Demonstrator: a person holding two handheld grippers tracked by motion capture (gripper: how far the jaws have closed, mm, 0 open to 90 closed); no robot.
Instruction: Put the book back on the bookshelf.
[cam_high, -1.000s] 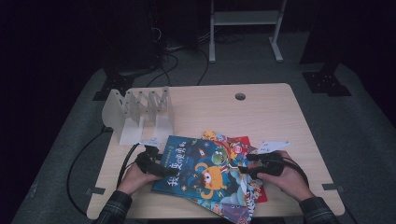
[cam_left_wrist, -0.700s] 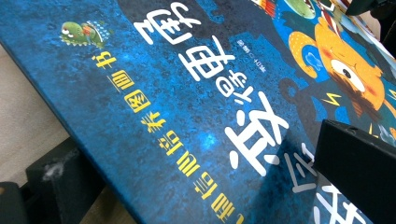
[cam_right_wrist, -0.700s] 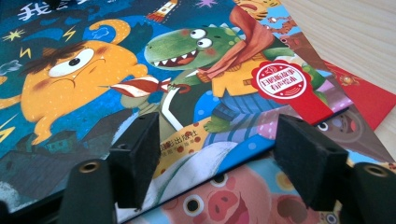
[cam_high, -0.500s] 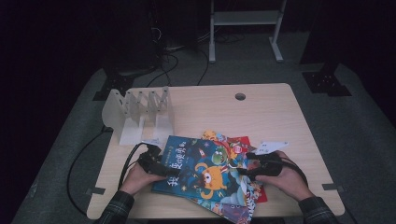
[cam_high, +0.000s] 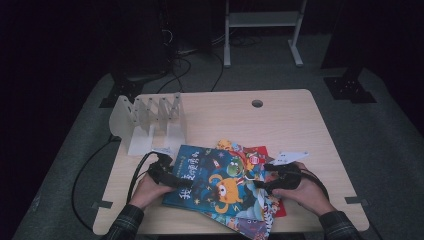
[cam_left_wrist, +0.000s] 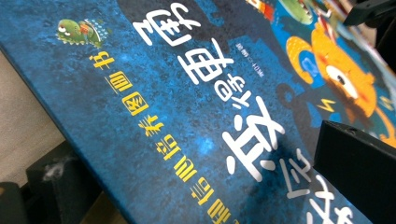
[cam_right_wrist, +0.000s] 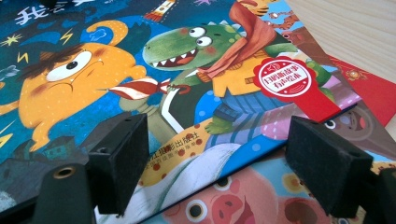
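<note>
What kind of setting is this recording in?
Probably a lab or recording studio, not a home: a lone wooden table on grey carpet, dark surroundings, cables on the floor, and a white metal stand behind.

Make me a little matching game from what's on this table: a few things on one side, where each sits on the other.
Things:
1. blue book
2. white rack
3. round hole
4. red book

Places:
A. table's far edge, right of the middle
B. table's far left part
C. top of the pile, between both grippers
D. under the pile, a corner showing

Pairs: 1-C, 2-B, 3-A, 4-D
</note>
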